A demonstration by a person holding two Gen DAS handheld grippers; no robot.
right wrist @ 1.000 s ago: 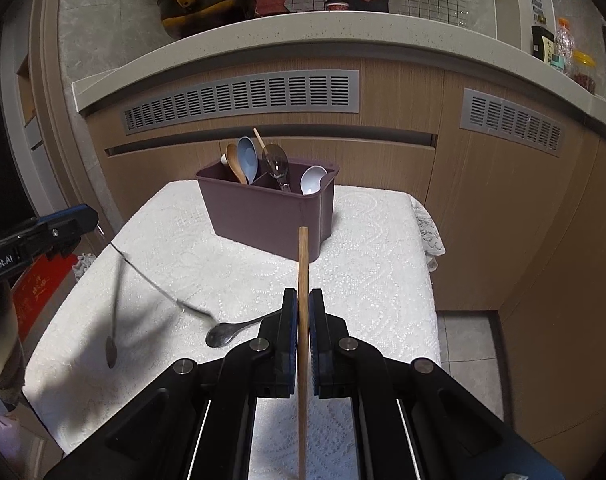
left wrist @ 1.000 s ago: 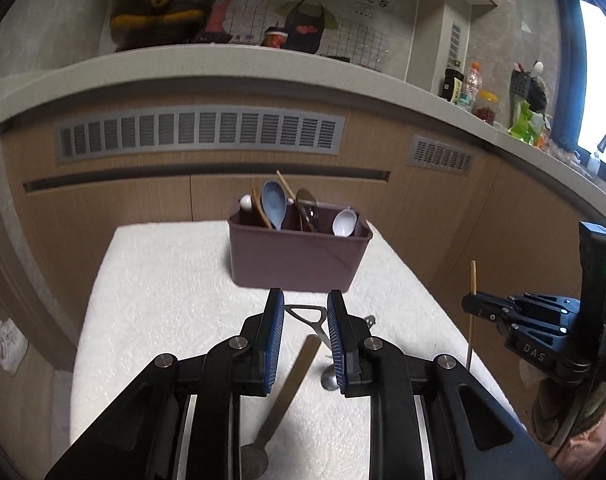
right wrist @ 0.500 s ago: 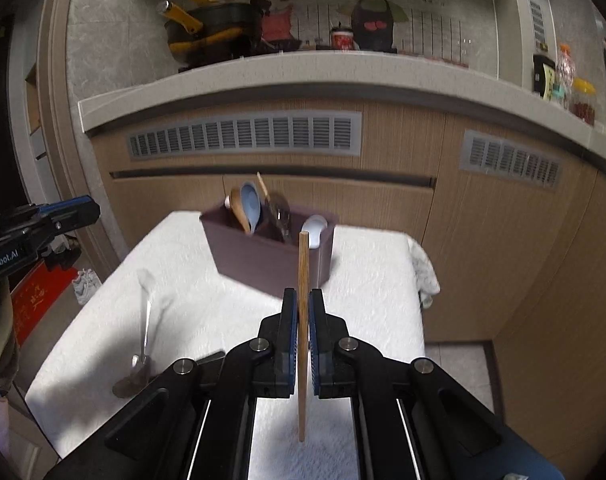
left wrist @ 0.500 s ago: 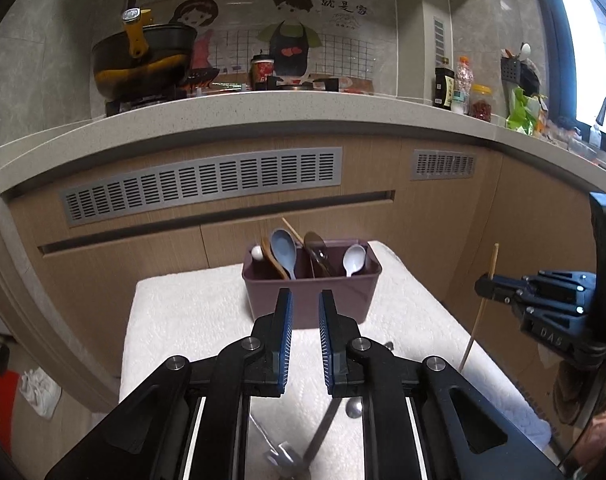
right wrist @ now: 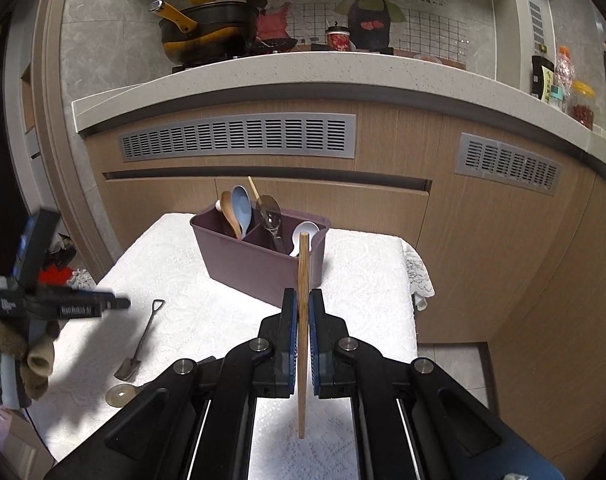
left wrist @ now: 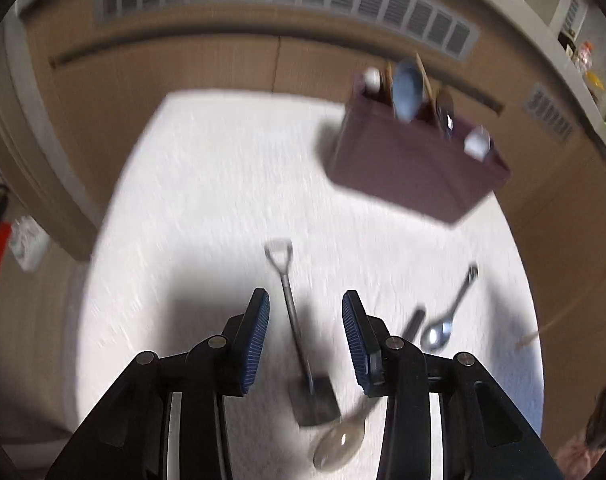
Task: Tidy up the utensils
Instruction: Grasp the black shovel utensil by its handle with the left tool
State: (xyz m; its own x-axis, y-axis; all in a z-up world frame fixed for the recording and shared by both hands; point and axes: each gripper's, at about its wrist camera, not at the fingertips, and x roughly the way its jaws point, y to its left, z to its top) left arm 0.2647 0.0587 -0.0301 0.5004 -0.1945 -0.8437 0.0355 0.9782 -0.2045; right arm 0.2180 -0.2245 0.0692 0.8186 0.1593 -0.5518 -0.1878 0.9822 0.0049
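On the near part of the white lace-covered table (right wrist: 363, 264), the loose utensils lay waiting: a small shovel-shaped spoon (left wrist: 293, 320) with its looped handle pointing away, a steel spoon (left wrist: 443, 328) to its right, and a wooden spoon (left wrist: 339, 446) whose bowl touched the shovel's blade. The left gripper (left wrist: 305, 320) pointed steeply down over the shovel spoon, its fingers (left wrist: 255, 336) parting either side of the shaft without pressing on it. The step in hand looked like the pick-up of that spoon. The next move would call for lowering until the pads flanked the thin shaft, then closing squarely, since the metal lies flat on soft cloth and could slip or drag the lace.

The right gripper (right wrist: 301, 320) was clenched on a single wooden chopstick (right wrist: 303, 320), held upright between its fingers and well short of the holder. It probably needed carrying forward and dropping into a compartment.

At the far end of the table stood the purple utensil holder (right wrist: 259, 268), already carrying a blue spoon (right wrist: 242, 210), a wooden one, a white spoon and a metal utensil in divided compartments.

Behind it ran wood-faced kitchen cabinets with grey vent grilles (right wrist: 239, 138), beneath a pale countertop bearing a black pot (right wrist: 207, 30) with yellow handles, bottles and jars, and a cartoon wall mural.
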